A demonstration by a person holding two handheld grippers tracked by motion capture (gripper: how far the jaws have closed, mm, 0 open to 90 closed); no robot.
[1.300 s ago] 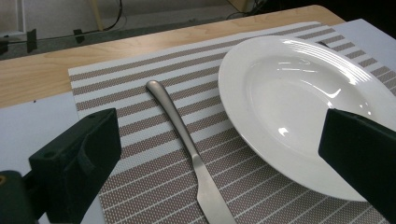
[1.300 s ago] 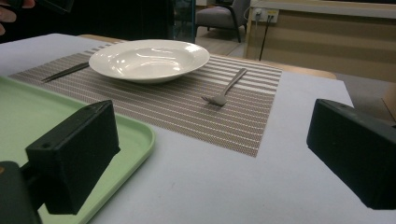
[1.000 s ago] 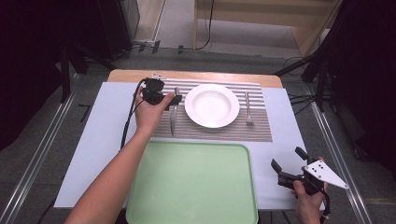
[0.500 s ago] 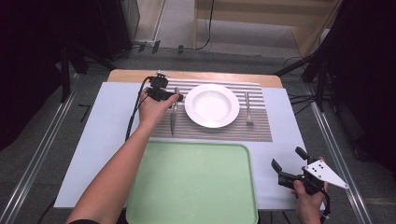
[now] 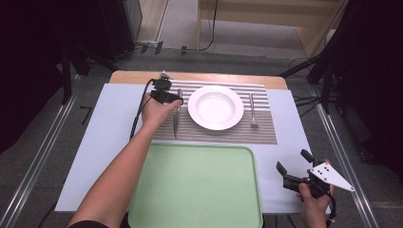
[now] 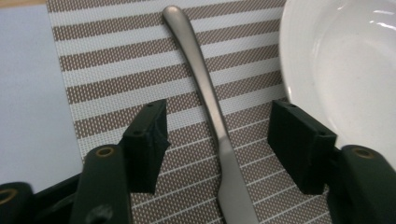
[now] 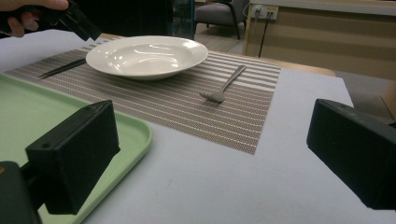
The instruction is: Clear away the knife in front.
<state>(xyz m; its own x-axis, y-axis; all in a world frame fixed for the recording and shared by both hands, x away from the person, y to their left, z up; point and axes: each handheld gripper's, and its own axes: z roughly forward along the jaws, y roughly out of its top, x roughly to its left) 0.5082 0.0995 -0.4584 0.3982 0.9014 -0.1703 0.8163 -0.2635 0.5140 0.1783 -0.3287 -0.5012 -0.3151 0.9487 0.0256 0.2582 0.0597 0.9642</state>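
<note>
Since a second ago the left gripper has eased down over the knife, its jaws closing in but not yet touching the handle between them. The knife lies on the striped placemat, just left of the plate. The right gripper hangs released, seemingly off the table's near corner.

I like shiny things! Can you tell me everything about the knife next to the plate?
The knife is one plain piece of dull silver metal, with a slim rounded handle that widens into a flat blade. It lies flat on the striped brown and white placemat, just beside the white plate without touching it. The left tongs have just been closing around it: one black pad stands on each side where handle meets blade, but neither pad touches it yet. From above it lies lengthwise, blade toward the green tray.
</note>
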